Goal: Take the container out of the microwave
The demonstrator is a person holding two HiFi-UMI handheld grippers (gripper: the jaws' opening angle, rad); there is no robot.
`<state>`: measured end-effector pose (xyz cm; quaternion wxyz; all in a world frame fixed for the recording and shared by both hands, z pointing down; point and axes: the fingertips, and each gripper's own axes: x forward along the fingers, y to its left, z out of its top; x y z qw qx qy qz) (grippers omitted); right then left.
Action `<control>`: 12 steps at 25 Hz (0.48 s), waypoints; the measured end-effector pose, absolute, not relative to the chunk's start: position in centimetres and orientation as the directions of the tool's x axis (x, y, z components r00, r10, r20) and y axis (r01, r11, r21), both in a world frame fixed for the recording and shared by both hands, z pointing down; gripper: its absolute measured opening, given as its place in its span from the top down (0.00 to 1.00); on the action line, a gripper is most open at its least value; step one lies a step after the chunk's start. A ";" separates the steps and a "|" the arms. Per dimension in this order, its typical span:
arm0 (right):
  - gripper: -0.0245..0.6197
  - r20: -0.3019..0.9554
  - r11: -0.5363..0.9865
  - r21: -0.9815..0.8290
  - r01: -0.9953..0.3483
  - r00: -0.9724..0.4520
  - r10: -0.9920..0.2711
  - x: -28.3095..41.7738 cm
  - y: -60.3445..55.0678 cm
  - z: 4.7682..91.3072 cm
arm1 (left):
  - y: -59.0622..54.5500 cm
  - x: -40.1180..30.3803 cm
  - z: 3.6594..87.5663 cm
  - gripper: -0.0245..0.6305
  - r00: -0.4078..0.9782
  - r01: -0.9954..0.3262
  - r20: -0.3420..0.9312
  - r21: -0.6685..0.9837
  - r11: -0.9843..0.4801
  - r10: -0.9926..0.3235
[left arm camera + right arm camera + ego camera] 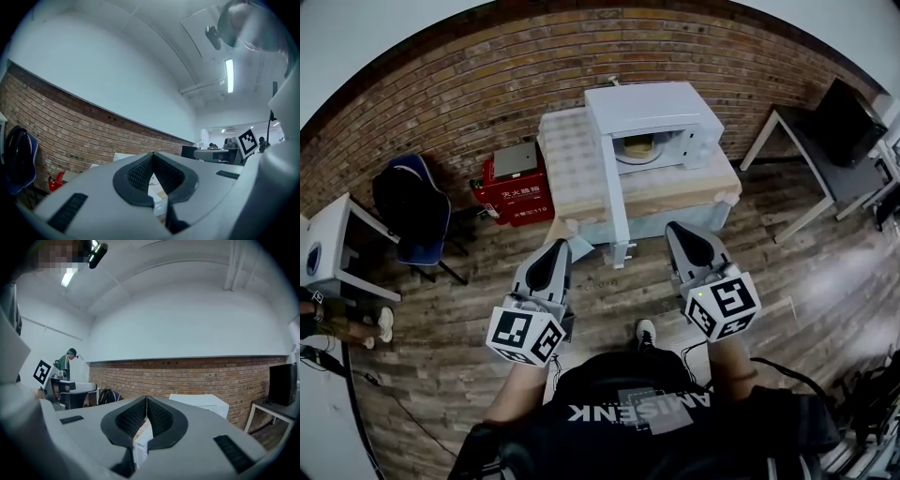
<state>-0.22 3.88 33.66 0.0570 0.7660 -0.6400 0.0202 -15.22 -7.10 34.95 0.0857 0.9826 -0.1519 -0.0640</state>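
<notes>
Microwave [661, 111] open, container [637, 145] inside.
Left tongs [557, 247] and right tongs [680, 231] closed, empty, apart from the table [694, 187].

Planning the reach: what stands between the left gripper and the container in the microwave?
The open door of the microwave, seen in the head view.

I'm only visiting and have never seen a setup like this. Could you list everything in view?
microwave: one, white, door open, on the table
container: one, tan, inside the microwave
table: one, pale, by the brick wall
plastic crate: one, translucent white, left of the microwave
red box: one, on the floor, left of the table
chair: one, dark blue, far left
desk: one, white legs, right
monitor: one, black, on the desk
left gripper: one, grey, jaws shut, empty
right gripper: one, grey, jaws shut, empty
</notes>
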 end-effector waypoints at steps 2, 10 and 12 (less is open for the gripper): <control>0.90 0.112 -0.147 0.078 -0.986 0.155 -0.982 1.3 3.1 33.6 | -7.6 -13.5 34.8 0.95 0.942 -0.303 -0.093 0.187 -0.935 -0.324; 0.90 0.142 -0.075 0.088 -0.993 0.087 -0.986 8.6 0.7 34.2 | -9.5 -7.3 34.1 0.95 0.922 -0.357 -0.084 0.196 -0.913 -0.379; 0.90 0.145 -0.061 0.087 -0.994 0.073 -0.987 10.4 0.3 34.3 | -9.8 -5.8 33.8 0.95 0.915 -0.374 -0.081 0.200 -0.906 -0.396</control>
